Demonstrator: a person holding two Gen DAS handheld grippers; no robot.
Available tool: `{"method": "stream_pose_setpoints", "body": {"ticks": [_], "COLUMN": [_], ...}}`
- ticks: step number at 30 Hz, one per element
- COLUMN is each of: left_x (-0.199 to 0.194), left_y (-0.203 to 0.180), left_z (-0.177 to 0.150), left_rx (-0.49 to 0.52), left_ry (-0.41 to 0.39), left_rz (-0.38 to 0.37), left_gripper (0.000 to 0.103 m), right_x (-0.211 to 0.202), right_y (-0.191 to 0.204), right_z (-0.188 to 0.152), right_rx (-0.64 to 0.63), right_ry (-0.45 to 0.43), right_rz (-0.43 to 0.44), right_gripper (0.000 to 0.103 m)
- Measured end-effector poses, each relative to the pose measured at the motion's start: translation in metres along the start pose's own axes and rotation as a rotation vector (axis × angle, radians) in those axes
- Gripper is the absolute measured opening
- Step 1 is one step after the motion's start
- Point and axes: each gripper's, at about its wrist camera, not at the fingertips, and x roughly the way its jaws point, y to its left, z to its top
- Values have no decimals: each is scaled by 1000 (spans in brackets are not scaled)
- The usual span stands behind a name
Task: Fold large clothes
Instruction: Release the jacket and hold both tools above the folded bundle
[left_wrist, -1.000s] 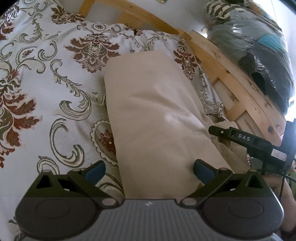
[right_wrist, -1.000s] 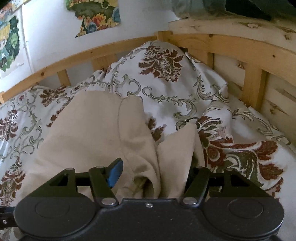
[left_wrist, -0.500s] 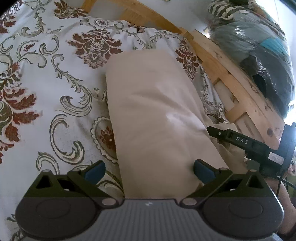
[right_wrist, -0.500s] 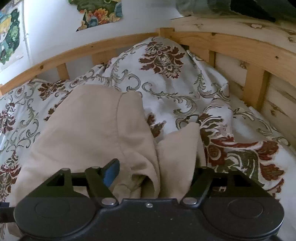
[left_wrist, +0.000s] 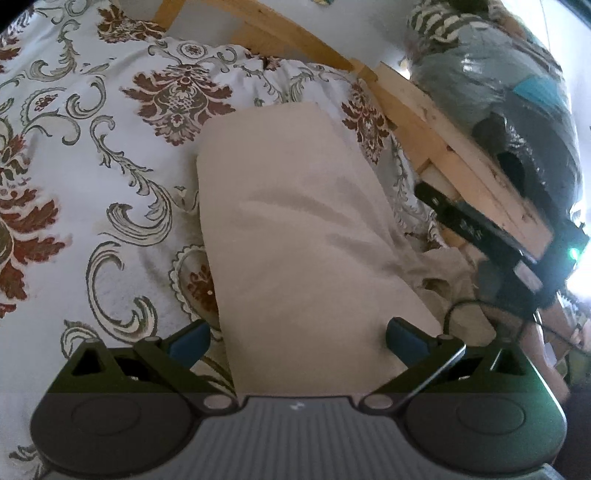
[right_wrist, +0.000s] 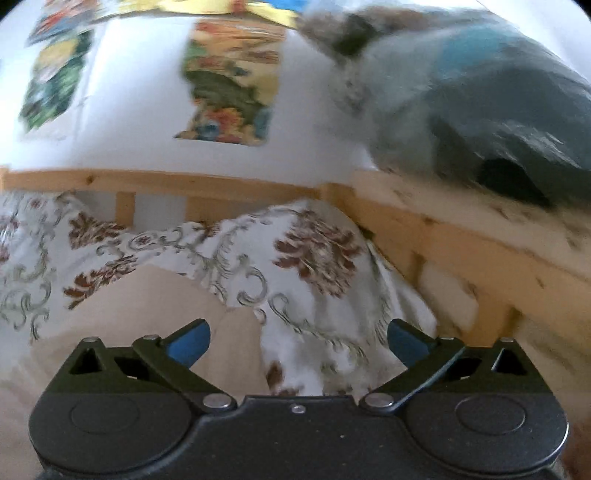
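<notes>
A beige garment (left_wrist: 295, 229) lies folded lengthwise on the floral bedspread (left_wrist: 92, 166), with bunched cloth at its right near end. My left gripper (left_wrist: 297, 338) is open, its jaws spread to either side of the garment's near end, holding nothing. The right gripper's black body (left_wrist: 491, 229) shows at the right of the left wrist view. In the right wrist view my right gripper (right_wrist: 297, 338) is open and empty, raised above the garment (right_wrist: 147, 306), which lies low and to the left. That view is blurred.
A wooden bed rail (left_wrist: 443, 147) runs along the right and far sides (right_wrist: 461, 251). A plastic-wrapped bundle (left_wrist: 517, 103) of dark and teal cloth sits on the ledge behind it. Posters (right_wrist: 229, 81) hang on the white wall.
My right gripper has let go of the beige cloth, opened wide, and lifted and tilted up toward the wall. My left gripper has stayed open and shifted slightly.
</notes>
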Motion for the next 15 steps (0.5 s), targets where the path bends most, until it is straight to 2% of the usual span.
{"method": "stream_pose_setpoints", "body": {"ticks": [2, 4, 8, 10, 15], "left_x": [3, 6, 10, 11, 9], "left_y": [4, 7, 6, 4, 2], "left_z": [0, 0, 1, 1, -1], "left_rx": [-15, -28, -17, -6, 9], "left_ry": [15, 27, 35, 35, 24], "left_rz": [-10, -18, -7, 5, 4], "left_gripper": [103, 103, 103, 103, 103], "right_x": [15, 35, 73, 89, 93], "right_y": [-2, -2, 14, 28, 33], "right_z": [0, 2, -2, -11, -25], "right_rx": [0, -9, -17, -74, -62], "right_ry": [0, 14, 102, 172, 199], "right_rz": [71, 104, 88, 87, 72], "right_gripper": [102, 102, 100, 100, 102]}}
